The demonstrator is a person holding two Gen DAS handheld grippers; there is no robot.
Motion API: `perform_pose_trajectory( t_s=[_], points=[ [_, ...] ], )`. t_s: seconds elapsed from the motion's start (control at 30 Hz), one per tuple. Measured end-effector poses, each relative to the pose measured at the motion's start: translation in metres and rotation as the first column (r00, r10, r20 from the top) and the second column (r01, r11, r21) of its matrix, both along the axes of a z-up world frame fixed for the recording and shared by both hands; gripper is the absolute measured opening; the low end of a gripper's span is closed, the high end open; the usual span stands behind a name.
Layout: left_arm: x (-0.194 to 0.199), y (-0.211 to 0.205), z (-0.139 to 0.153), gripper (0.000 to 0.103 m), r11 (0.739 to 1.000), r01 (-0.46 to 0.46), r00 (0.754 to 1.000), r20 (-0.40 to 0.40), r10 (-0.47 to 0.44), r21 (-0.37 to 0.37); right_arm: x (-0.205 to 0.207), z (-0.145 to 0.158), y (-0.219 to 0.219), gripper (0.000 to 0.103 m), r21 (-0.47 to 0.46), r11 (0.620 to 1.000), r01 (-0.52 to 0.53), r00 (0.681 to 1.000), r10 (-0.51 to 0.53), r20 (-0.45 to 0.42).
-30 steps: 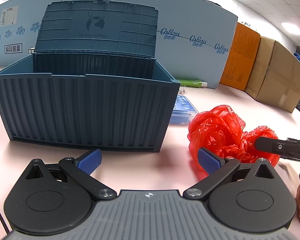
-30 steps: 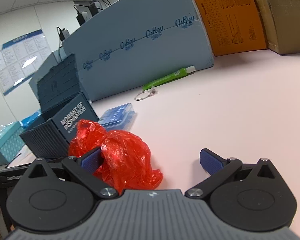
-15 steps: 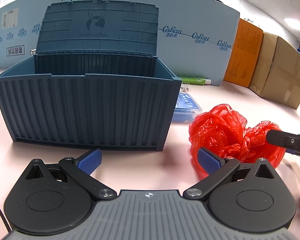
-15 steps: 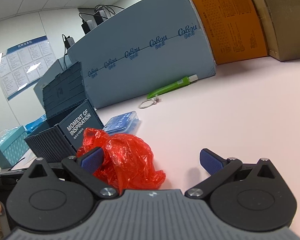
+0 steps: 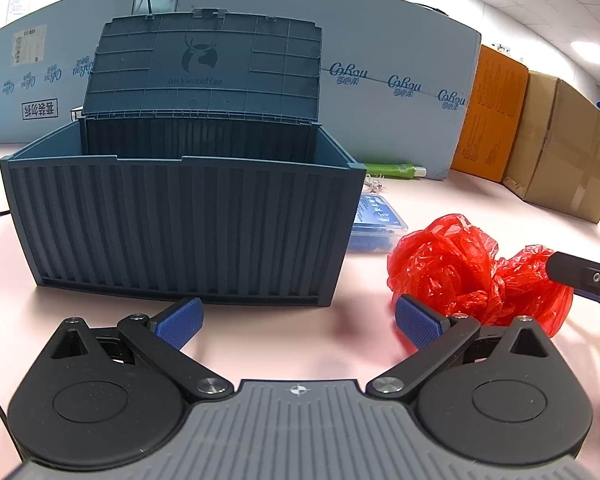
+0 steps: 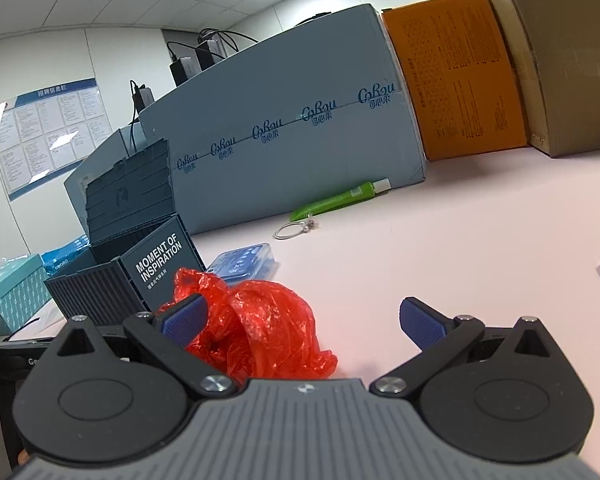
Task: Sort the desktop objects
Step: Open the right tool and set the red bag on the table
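Both grippers have their jaws spread wide, nothing held. The left gripper sits low in front of the open dark blue storage box. The crumpled red plastic bag lies on the pink bench by the box's right end; the right gripper looks to be touching it, hard to say for sure.

The bin stands open-topped, lid tipped back, so its mouth is free from above. Bare table lies right of the red bag; the blue case crowds the gap between bin and bag.
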State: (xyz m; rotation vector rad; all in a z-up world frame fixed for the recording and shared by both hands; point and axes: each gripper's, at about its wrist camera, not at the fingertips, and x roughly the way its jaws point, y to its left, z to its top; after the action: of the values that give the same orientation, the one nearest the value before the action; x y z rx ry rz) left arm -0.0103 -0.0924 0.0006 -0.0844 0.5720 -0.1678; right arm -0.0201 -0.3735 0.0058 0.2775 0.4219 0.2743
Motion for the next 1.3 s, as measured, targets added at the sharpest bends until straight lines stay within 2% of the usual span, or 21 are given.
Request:
perform_pose_trajectory(
  t_s=[0.13,0.23,0.4,0.57,0.67,0.77,0.9,1.07,1.13,1.3],
  points=[
    [-0.007,-0.002,0.002,0.103,1.000,0.018,0.999,0.041,-0.018,0.003,-0.001,0.001,0.003,0.103,-0.010,1.000,-0.013,1.000,0.013,0.009],
    [-0.005,-0.006,0.002,0.103,0.999,0.029,0.999,0.032,-0.030,0.029,-0.001,0.001,0.005,0.103,-0.021,1.000,-0.019,1.000,0.020,0.016],
    [-0.006,-0.023,0.004,0.103,0.991,0.032,0.999,0.036,-0.037,0.130,-0.003,0.002,0.008,0.103,-0.044,0.999,-0.020,0.999,0.022,0.026],
    [-0.007,-0.046,0.003,0.103,0.967,0.075,0.995,0.043,-0.088,0.243,-0.002,0.002,0.010,0.103,-0.053,0.998,-0.026,0.999,0.027,0.020],
    [-0.010,-0.051,0.003,0.103,0.960,0.080,0.994,0.056,-0.098,0.268,-0.002,0.002,0.009,0.103,-0.048,0.998,-0.028,0.999,0.029,0.025],
    [-0.012,-0.044,0.003,0.103,0.970,0.082,0.993,0.067,-0.100,0.227,-0.003,0.002,0.009,0.103,-0.047,0.998,-0.031,0.999,0.033,0.029],
    [-0.012,-0.027,0.005,0.103,0.988,0.096,0.991,0.078,-0.105,0.118,-0.004,0.002,0.009,0.103,-0.043,0.999,-0.034,0.999,0.035,0.029],
    [-0.009,-0.014,0.005,0.103,0.990,0.141,0.987,0.074,-0.141,0.000,-0.004,0.002,0.009,0.103,-0.033,0.999,-0.041,0.999,0.042,0.029],
    [-0.005,-0.012,0.005,0.103,0.987,0.158,0.985,0.068,-0.156,-0.022,-0.003,0.002,0.009,0.103,-0.032,0.998,-0.047,0.999,0.048,0.026],
    [-0.001,-0.018,0.004,0.103,0.983,0.181,0.982,0.053,-0.180,-0.008,-0.005,0.002,0.008,0.103,-0.023,0.998,-0.052,0.998,0.053,0.032]
  ],
)
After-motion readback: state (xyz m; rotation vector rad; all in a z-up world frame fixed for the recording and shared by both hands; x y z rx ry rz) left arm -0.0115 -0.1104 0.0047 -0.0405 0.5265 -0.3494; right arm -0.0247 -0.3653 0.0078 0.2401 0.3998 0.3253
